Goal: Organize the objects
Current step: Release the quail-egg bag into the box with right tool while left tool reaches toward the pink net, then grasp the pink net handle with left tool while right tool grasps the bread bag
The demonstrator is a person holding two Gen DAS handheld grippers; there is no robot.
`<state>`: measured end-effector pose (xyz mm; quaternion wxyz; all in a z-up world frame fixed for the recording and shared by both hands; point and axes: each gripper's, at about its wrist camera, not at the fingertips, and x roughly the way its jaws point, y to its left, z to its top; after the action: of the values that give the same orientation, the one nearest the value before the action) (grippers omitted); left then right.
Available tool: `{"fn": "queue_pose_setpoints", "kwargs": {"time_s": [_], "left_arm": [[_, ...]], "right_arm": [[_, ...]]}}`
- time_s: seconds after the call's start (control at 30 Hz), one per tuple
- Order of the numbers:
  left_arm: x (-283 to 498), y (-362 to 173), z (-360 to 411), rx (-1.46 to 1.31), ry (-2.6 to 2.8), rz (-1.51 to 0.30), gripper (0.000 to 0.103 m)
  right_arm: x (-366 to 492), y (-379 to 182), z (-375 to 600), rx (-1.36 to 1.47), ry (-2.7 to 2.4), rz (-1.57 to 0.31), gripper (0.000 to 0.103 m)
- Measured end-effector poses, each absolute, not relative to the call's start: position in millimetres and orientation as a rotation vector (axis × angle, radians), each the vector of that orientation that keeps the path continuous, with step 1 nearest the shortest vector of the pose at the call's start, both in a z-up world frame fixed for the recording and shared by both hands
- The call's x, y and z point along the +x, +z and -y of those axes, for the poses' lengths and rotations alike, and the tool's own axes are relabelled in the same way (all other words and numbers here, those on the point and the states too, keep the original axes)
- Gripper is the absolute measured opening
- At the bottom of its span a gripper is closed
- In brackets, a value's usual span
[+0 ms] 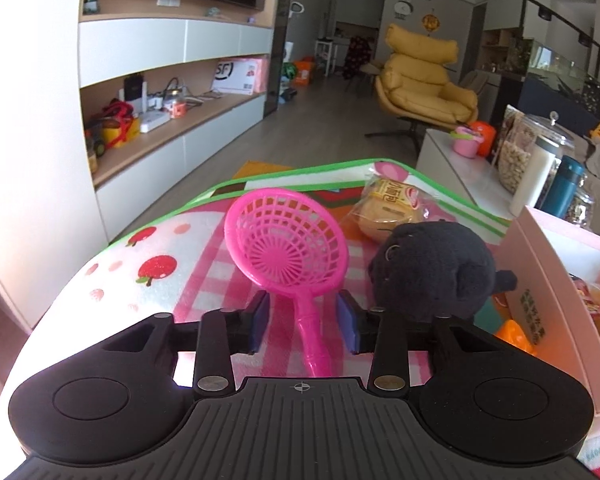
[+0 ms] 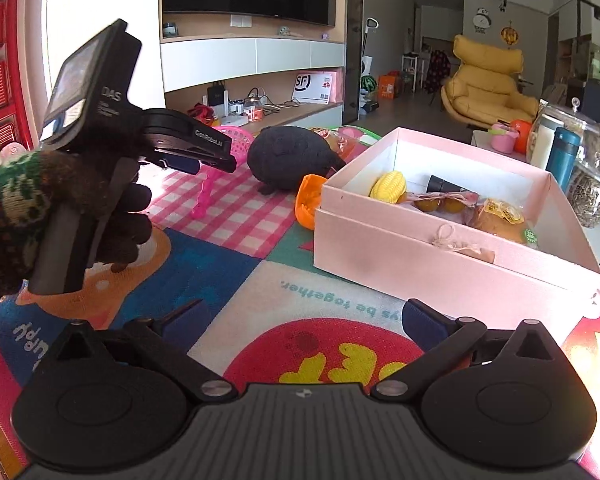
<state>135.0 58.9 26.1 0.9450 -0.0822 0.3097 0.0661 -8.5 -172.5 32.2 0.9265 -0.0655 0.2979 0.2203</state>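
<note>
Spread wide and empty above the playmat, the right gripper (image 2: 304,320) waits. Left of it, the left gripper (image 1: 305,322) brackets the pink strainer (image 1: 288,248) handle, pads not touching. Plush (image 1: 432,268) and bread (image 1: 392,208) lie unsorted; corn (image 2: 388,187) and snacks fill the pink box (image 2: 440,256).

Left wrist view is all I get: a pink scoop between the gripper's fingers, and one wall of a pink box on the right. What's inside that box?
Observer: The right wrist view looks into the pink box. A yellow toy corn lies there.
Operator: Anything beside it?
Observer: A small black cylinder, just behind the corn.
Operator: And the other gripper?
Observer: The right gripper is open and holds nothing. It is above the mat, in front of the box.
</note>
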Motion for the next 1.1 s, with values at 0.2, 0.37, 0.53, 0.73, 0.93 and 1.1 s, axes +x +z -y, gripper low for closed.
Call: {"fn": "queue_pose_setpoints", "kwargs": {"time_s": [0.2,0.37,0.53,0.73,0.93,1.1], "left_arm": [[117.1,27.1,-60.6,-0.178,0.082,-0.662,0.016],[59.3,27.9,-62.2,-0.211,-0.02,-0.705,0.015],[-10.4,20.1,-61.5,-0.205,-0.103,-0.706,0.016],[-20.3,16.8,-69.3,-0.18,-0.131,-0.654,0.016],[-19.2,10.3,-74.1,-0.222,-0.168,-0.623,0.016],[-21.7,8.1,-81.9,-0.282,-0.178,-0.608,0.015]], "right_arm": [[-5.1,31.4,173.2,-0.129,0.447,-0.641,0.103],[-3.7,30.4,173.8,-0.127,0.435,-0.647,0.103],[-4.5,32.3,168.8,-0.159,0.418,-0.646,0.103],[20.1,92.8,143.9,-0.121,0.505,-0.663,0.103],[113.1,154.3,93.6,-0.103,0.444,-0.73,0.103],[210.8,137.3,37.2,-0.132,0.355,-0.868,0.103]]}}
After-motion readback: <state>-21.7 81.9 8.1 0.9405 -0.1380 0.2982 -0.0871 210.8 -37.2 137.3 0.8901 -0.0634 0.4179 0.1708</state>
